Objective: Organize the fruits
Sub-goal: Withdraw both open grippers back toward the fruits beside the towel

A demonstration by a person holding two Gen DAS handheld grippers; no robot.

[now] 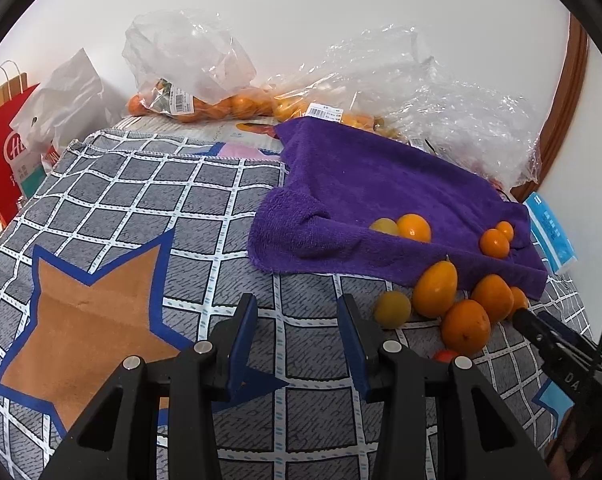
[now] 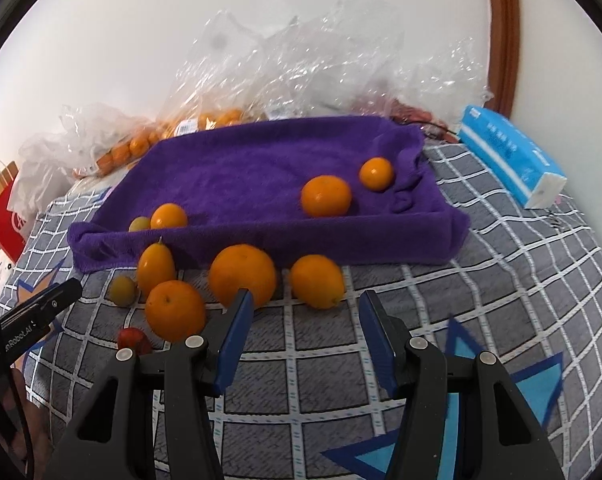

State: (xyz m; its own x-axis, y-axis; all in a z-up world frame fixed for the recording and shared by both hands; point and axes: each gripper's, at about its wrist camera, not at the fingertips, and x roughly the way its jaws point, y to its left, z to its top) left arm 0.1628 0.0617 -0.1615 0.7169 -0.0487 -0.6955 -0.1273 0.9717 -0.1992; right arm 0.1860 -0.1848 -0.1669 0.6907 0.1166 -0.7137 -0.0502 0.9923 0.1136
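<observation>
A purple towel (image 2: 261, 176) with raised edges lies on the checked cloth (image 2: 321, 360). On it sit two oranges (image 2: 326, 195) (image 2: 376, 173) at the right, and an orange (image 2: 169, 216) beside a small yellow fruit (image 2: 140, 224) at the left. In front of the towel lie a big orange (image 2: 243, 274), a lemon-shaped one (image 2: 317, 281), an oval one (image 2: 156, 266), a round one (image 2: 176, 310), a yellow-green fruit (image 2: 122, 290) and a small red fruit (image 2: 133, 340). My right gripper (image 2: 307, 300) is open just short of the two front oranges. My left gripper (image 1: 297, 308) is open over bare cloth, left of the loose fruit (image 1: 437, 288).
Clear plastic bags (image 1: 189, 60) with more oranges (image 1: 237, 104) line the wall behind the towel. A blue tissue pack (image 2: 513, 160) lies at the right, near a wooden frame (image 2: 501, 40). A red paper bag (image 1: 1, 152) stands at the far left.
</observation>
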